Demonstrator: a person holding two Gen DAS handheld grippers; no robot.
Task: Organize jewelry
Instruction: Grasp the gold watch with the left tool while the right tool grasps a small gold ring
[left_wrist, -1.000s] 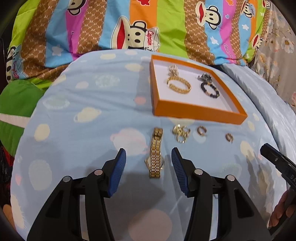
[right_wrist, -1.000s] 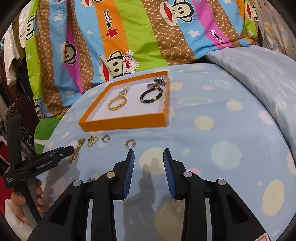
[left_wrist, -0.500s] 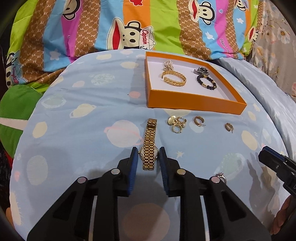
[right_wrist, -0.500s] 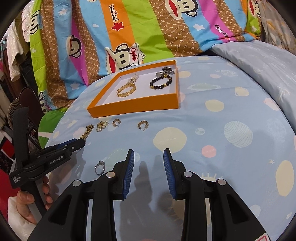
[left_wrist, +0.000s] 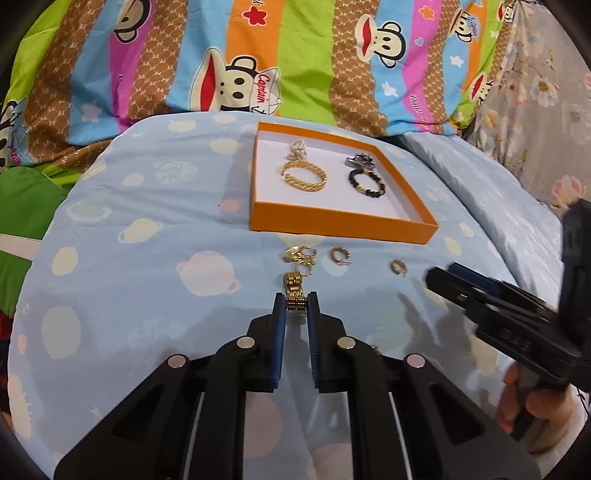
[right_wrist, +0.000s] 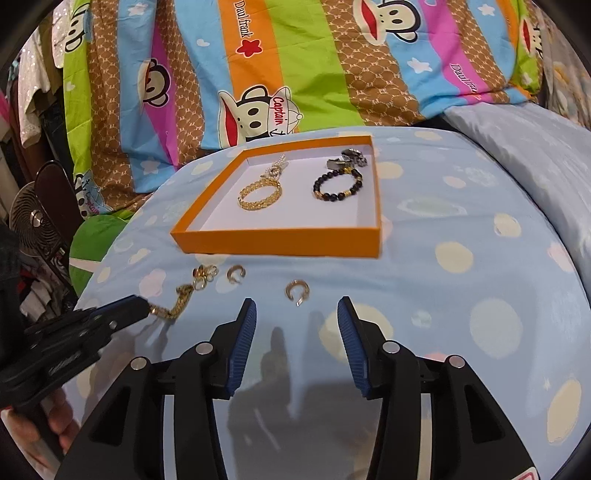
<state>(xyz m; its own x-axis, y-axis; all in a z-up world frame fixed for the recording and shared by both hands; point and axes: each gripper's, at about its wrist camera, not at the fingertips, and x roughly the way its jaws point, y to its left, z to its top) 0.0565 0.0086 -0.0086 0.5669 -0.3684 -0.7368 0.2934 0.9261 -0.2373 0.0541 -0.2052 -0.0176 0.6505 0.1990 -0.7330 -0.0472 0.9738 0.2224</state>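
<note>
On the blue bed cover (left_wrist: 147, 280), the orange tray (left_wrist: 332, 224) at frame centre holds two bracelets; the left hand-held gripper (left_wrist: 296, 308), having just closed, clamps one gold watch (left_wrist: 294, 291); the right hand-held gripper (right_wrist: 296, 325), jaws just widened, is apart and empty.

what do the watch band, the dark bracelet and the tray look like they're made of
Watch band: looks like gold-toned metal, shiny, built of small ribbed links; plated or solid can't be told. Dark bracelet: glossy round black beads, perhaps stone or glass, with a few gold-coloured spacers. Tray: looks like matte orange cardboard, with thin straight walls, sharp corners and a plain white inside.
</note>
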